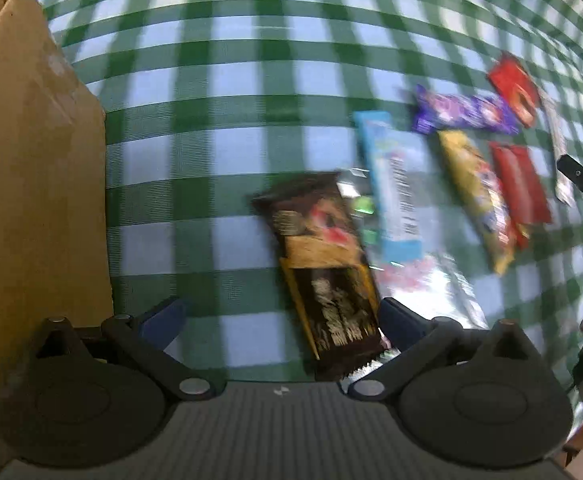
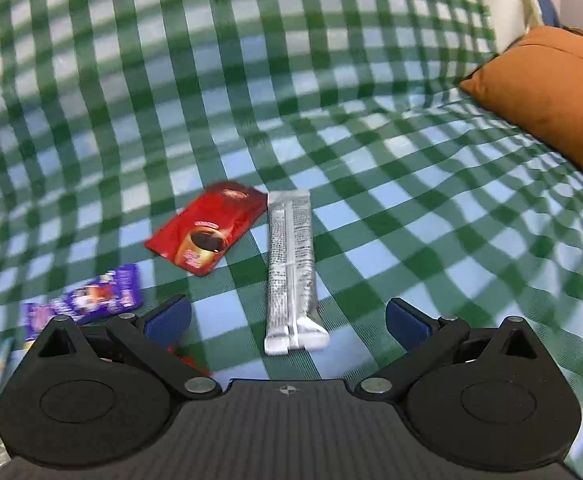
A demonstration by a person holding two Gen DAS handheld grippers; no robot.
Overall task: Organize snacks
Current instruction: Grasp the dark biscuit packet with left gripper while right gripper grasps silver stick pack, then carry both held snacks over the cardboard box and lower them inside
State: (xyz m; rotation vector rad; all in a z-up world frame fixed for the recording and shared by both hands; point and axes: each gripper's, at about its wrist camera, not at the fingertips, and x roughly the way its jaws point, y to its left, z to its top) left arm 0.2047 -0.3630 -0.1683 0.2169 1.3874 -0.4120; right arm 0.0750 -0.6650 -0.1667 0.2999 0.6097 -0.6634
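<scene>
Two hand-held grippers hover over a green checked cloth strewn with snacks, both with jaws spread wide and holding nothing. Whether the cloth covers a bed or something else cannot be told.

In the right wrist view, the right hand-held gripper (image 2: 287, 316) has a silver stick pack (image 2: 291, 268) lying straight ahead between its open fingers. The pack's long axis runs away from the camera, in line with the fingers, and its near end sits about level with the fingertips. That alignment looks like what matters: the jaws would close across the narrow width, so a short push forward and down seems enough. A red coffee sachet (image 2: 207, 232) lies just left of it, apart from it, and a purple chocolate bar (image 2: 87, 300) lies nearer the left finger.

In the left wrist view, the left hand-held gripper (image 1: 281, 316) has a dark brown wrapper (image 1: 323, 268) ahead, lying off-centre close by the right finger and tilted, on top of a silvery packet (image 1: 443, 284). A brown cardboard box (image 1: 31, 160) stands at the far left, probably where the snacks should go.
</scene>
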